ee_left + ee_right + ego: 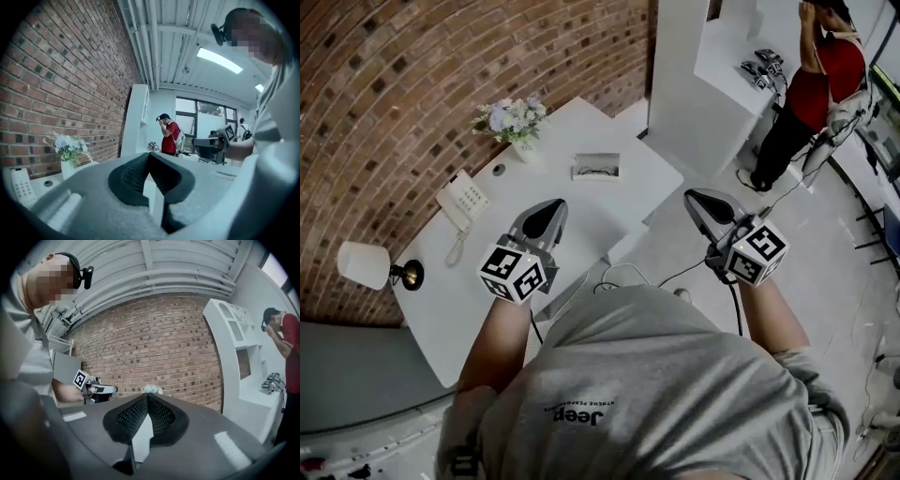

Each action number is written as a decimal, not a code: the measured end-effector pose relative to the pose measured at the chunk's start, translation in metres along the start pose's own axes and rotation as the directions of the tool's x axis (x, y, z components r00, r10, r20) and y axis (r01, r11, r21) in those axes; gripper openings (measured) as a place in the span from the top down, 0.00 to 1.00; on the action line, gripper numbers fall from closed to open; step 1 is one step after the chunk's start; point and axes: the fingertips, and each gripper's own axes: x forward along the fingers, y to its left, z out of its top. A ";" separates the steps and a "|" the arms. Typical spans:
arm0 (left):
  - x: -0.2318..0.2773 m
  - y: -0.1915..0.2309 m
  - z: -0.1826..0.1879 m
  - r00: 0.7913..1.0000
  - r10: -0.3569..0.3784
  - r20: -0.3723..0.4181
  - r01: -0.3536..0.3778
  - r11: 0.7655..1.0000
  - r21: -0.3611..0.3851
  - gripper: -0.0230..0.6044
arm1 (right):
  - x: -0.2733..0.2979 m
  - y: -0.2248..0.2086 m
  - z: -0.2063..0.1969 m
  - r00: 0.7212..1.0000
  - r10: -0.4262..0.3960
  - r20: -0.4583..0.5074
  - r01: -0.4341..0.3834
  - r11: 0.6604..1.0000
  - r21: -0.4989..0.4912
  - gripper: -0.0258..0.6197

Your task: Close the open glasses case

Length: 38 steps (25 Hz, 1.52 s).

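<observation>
The open glasses case [596,168] lies on the white table [562,234], near its far edge, lid up and a pair of glasses inside. My left gripper [554,205] hovers over the table on the near side of the case, a good way short of it, jaws shut and empty. Off the table's right edge, over the floor, my right gripper [693,197] is also shut and empty. In the left gripper view the shut jaws [149,155] hide the case, and the right gripper [212,143] shows beyond. The right gripper view shows shut jaws [147,396] and the left gripper [95,389].
A vase of flowers [514,120], a white desk phone [461,201] and a lamp [366,264] stand along the table's brick-wall side. A white shelf unit [722,66] rises at the far right, with a person in a red shirt [825,75] beside it. Cables [623,274] lie on the floor.
</observation>
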 end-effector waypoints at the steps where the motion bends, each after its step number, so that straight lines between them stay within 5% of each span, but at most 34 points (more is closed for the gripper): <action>1: 0.019 -0.007 0.002 1.000 0.027 0.004 -0.027 1.000 -0.007 0.97 | -0.007 -0.021 0.001 1.000 0.021 -0.011 -0.021 1.000 -0.001 0.95; 6: 0.092 -0.032 0.022 0.995 0.097 0.000 -0.097 0.995 0.020 0.97 | -0.027 -0.097 0.015 0.993 0.109 -0.036 -0.110 0.994 -0.017 0.95; 11: 0.120 -0.018 0.032 0.994 0.106 -0.003 -0.106 0.993 0.046 0.97 | -0.012 -0.132 0.014 0.993 0.114 0.001 -0.114 0.993 0.006 0.95; 20: 0.107 0.071 0.009 0.999 -0.043 -0.025 0.043 0.999 -0.010 0.97 | 0.070 -0.109 -0.004 0.997 -0.076 -0.006 0.076 0.996 0.044 0.95; 32: 0.115 0.105 -0.005 0.999 -0.048 -0.016 0.047 0.998 -0.043 0.93 | 0.088 -0.105 -0.021 0.991 -0.078 -0.113 0.081 0.996 0.023 0.95; 38: 0.124 0.099 -0.013 0.991 -0.114 -0.066 0.113 0.993 -0.014 0.70 | 0.092 -0.111 -0.020 0.992 -0.065 -0.105 0.070 0.997 0.042 0.95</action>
